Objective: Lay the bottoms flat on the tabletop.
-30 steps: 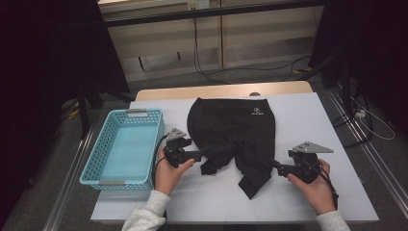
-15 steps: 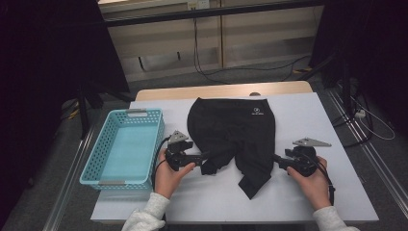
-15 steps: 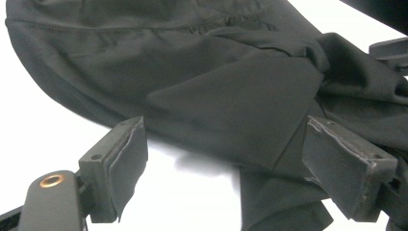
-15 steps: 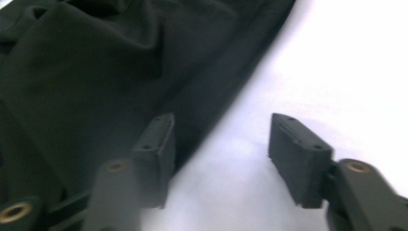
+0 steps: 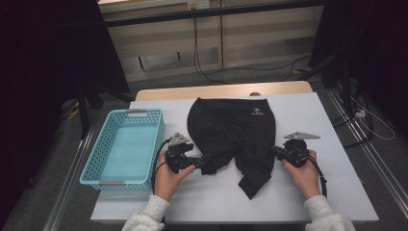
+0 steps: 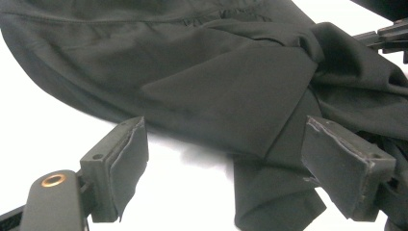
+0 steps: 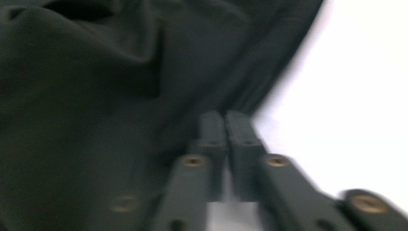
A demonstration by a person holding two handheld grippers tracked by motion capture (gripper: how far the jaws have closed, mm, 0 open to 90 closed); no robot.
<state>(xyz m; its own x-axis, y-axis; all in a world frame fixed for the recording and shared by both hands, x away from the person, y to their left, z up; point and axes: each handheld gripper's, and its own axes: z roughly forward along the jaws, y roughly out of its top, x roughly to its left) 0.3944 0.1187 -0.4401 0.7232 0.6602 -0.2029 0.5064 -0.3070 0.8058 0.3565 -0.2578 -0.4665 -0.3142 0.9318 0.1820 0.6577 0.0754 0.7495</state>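
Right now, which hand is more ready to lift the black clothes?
Probably the right: its tool has just closed at the edge of the black garment. The left tool stands open around a fold, not gripping.

small white logo on black garment (image 5: pixel 230 130), unreadable

A light blue basket (image 5: pixel 126 147) sits on the white table (image 5: pixel 332 187), left side.

Black garment (image 5: pixel 231 132); light-blue basket (image 5: pixel 126 147); white table (image 5: pixel 337 187).
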